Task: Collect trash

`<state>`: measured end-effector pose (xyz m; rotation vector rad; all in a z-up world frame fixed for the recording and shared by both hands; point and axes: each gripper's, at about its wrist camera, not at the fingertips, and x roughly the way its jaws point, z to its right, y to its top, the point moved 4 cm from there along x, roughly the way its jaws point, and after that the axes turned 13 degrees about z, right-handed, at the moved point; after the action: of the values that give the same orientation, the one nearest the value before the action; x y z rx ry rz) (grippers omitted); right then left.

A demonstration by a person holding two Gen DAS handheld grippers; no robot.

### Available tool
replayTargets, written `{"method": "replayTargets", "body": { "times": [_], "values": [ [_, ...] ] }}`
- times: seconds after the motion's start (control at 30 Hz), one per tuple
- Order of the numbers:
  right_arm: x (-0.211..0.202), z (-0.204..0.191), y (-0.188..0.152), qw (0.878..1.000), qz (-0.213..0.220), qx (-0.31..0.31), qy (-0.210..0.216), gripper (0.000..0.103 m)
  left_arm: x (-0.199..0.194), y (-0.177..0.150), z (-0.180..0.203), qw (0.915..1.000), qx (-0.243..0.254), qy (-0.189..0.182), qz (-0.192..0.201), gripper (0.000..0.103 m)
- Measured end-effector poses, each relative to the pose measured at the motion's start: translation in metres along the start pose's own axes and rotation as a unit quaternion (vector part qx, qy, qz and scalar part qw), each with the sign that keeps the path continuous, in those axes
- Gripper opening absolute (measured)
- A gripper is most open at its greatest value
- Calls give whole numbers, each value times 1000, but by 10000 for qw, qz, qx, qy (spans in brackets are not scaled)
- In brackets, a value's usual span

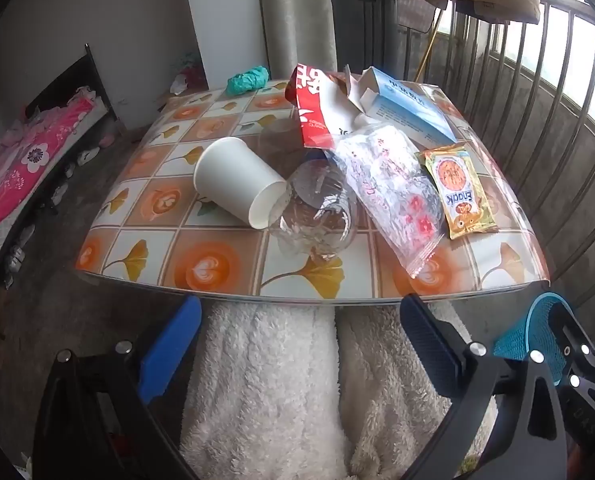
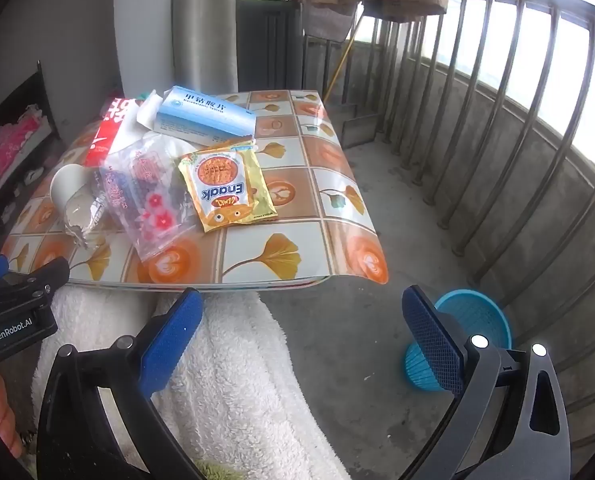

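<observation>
Between both pairs of blue fingers, nothing held: left gripper (image 1: 301, 348) and right gripper (image 2: 303, 344) spread to their widest, poised short of the table (image 1: 233, 280) edge, above white fleecy trousers (image 1: 265, 380).

Risks judged from here: clear plastic bottle (image 1: 317, 216) lying on its side, likely to roll off if nudged; white paper cup (image 1: 237, 184) touching it, easily crushed or knocked away; clear flowered bag (image 2: 145, 196) draped over the bottle, slippery and apt to drag the yellow snack wrapper (image 2: 225, 192) along.

Trash heaped mid-table, ahead of and beyond the fingers, not yet touched. Red and white carton (image 1: 317, 112) and blue medicine box (image 2: 205, 116) farther back. Blue mesh basket (image 2: 473, 332) down on the floor, right of the table, just past the right gripper's outer finger; well apart from the heap, so dropped pieces likely during the carry.
</observation>
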<state>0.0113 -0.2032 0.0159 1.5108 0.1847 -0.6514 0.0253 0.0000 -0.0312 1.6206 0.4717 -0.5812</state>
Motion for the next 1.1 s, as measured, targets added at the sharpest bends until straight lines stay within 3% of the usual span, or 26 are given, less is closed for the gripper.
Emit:
{"method": "replayTargets", "body": {
  "times": [1.1],
  "values": [
    [-1,-1,-1,10000,15,48,7,96,-4,1,16,10000,-61,-54,33,97]
  ]
}}
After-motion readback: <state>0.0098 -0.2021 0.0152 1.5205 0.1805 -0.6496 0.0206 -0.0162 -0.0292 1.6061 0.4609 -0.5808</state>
